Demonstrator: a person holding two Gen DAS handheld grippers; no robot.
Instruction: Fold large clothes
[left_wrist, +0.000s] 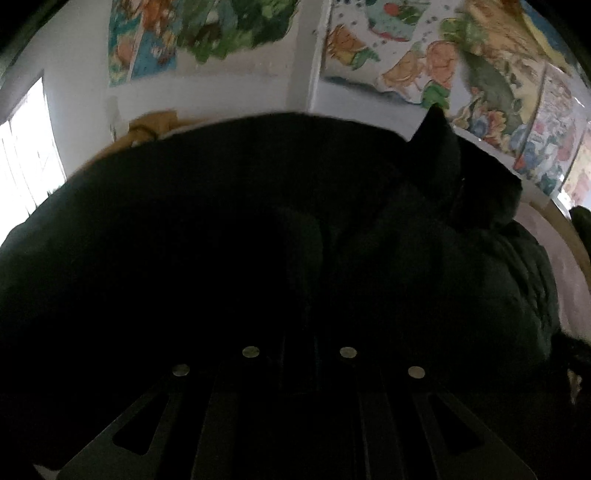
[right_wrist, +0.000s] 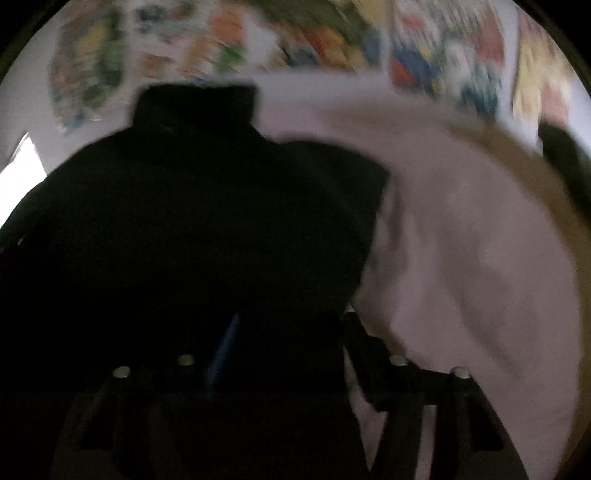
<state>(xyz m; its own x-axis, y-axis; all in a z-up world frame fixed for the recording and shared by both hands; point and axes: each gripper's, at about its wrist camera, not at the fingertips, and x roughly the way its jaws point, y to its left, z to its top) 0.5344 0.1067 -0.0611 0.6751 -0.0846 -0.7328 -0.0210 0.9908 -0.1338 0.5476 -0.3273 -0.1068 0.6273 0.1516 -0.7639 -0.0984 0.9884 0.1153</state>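
A large black padded jacket (left_wrist: 221, 221) lies spread over a pale pink sheet (left_wrist: 569, 266) and fills most of the left wrist view. My left gripper (left_wrist: 299, 325) is sunk into its dark fabric, fingers close together, pinching a raised fold. In the blurred right wrist view the same jacket (right_wrist: 184, 203) shows its stand-up collar (right_wrist: 195, 107) at the far end. My right gripper (right_wrist: 291, 325) straddles the jacket's right edge with its fingers apart. The left finger, with a blue strip, is over the fabric and the right finger is over the pink sheet (right_wrist: 461, 240).
A mustard-coloured cloth (left_wrist: 147, 129) lies beyond the jacket by the wall. Colourful posters (left_wrist: 424, 55) cover the white walls, and a bright window (left_wrist: 26, 147) is at the left. A tan wooden edge (right_wrist: 517, 155) and a dark object (right_wrist: 565, 162) border the sheet at the right.
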